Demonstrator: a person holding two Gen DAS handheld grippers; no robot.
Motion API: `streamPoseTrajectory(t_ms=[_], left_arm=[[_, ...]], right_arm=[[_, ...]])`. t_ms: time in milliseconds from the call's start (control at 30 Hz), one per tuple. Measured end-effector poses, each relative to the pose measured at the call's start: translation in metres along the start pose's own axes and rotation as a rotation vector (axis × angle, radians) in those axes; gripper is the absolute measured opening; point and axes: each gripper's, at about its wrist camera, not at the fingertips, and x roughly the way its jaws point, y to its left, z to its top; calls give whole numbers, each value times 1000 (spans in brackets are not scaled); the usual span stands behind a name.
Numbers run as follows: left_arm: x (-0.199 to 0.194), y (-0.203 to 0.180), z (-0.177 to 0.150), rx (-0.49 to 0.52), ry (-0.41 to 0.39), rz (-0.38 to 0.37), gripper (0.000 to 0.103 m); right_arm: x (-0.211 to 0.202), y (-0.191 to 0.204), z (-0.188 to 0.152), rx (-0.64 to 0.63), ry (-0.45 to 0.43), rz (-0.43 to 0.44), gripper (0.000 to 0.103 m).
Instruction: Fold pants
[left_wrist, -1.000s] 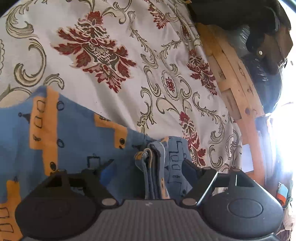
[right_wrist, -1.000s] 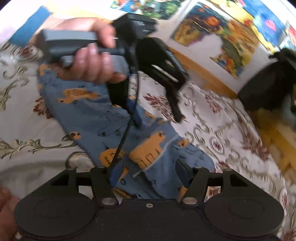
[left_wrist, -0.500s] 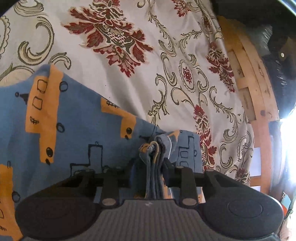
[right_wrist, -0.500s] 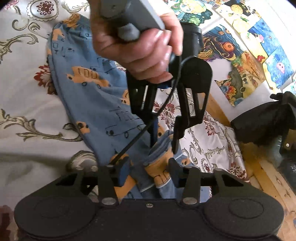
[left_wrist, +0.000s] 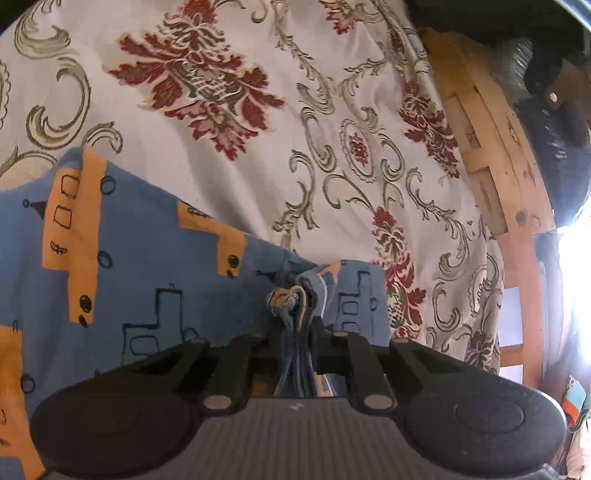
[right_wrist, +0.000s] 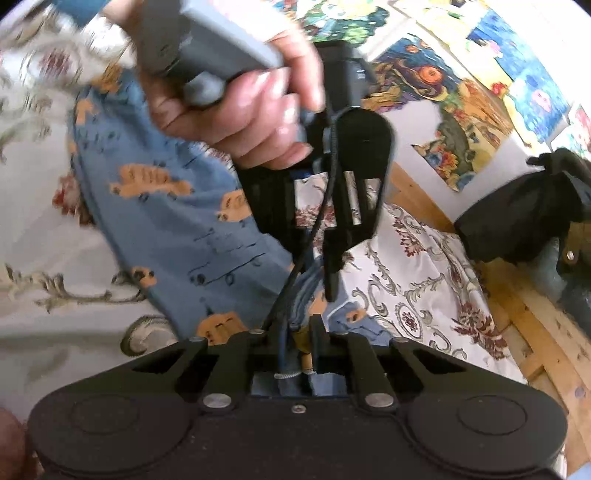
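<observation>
Both grippers closed within the last second: the left gripper and the right gripper now pinched the bunched hem of the blue pants, which lay on the flowered bedspread, ready for lifting and folding.

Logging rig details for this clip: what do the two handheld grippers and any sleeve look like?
Both grippers are black, with linkage bars on silver pivot pins and round discs each side. The left gripper has a ribbed grey base; the right gripper has a plain black one. From the right wrist camera, the left unit shows a grey handle, a black cable and a blue cuff.
</observation>
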Motion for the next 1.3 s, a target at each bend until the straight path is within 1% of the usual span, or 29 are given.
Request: streamPoseTrajectory(t_ms=[100, 167, 233, 300, 400, 467, 533, 600, 633, 667, 700, 733, 867, 967, 1000, 1067, 1100, 1133, 1233, 1300], left_arm=[[-11, -13, -5, 31, -1, -23, 13], [-18, -19, -9, 55, -5, -17, 13], [-22, -24, -11, 89, -9, 13, 13], [-23, -23, -13, 123, -11, 61, 13], [-17, -11, -15, 146, -11, 119, 14], [-11, 0, -16, 136, -6, 135, 16], [-9, 10, -20, 131, -14, 140, 30], [-12, 16, -22, 140, -31, 119, 32], [-14, 19, -23, 139, -39, 110, 35], [-16, 21, -24, 138, -46, 103, 38], [-18, 22, -24, 137, -50, 97, 42], [-19, 24, -25, 136, -53, 92, 43], [-17, 25, -25, 122, -55, 94, 42], [-15, 24, -25, 115, -57, 104, 34], [-14, 23, -26, 113, -55, 109, 28], [-13, 22, -27, 110, -58, 121, 24], [-13, 21, -28, 113, -64, 124, 22], [-13, 20, -30, 119, -69, 126, 19], [-14, 16, -33, 136, -82, 133, 16], [-16, 14, -34, 142, -90, 134, 14]], right_arm=[[-20, -18, 6, 60, -36, 9, 12], [-31, -25, 9, 99, -59, 36, 12], [-33, -24, 10, 118, -60, 66, 12], [-31, -18, 10, 128, -50, 95, 12], [-20, -4, 11, 126, -14, 143, 12], [-11, 5, 9, 121, 19, 176, 13], [-8, 12, 5, 109, 37, 188, 18], [-10, 13, 3, 107, 31, 187, 24], [-11, 13, 3, 113, 31, 190, 31], [-11, 12, 2, 121, 34, 193, 33], [-11, 12, 2, 127, 37, 194, 36], [-11, 11, 1, 132, 41, 194, 37], [-7, 9, -1, 138, 44, 189, 39], [-7, 12, -1, 119, 39, 187, 38], [-7, 12, -1, 114, 39, 186, 36], [-6, 13, -2, 116, 48, 198, 32], [-5, 13, -2, 121, 55, 204, 26], [-4, 13, -3, 126, 60, 209, 22], [-4, 8, -3, 158, 62, 214, 18], [-4, 5, -2, 179, 61, 217, 18]])
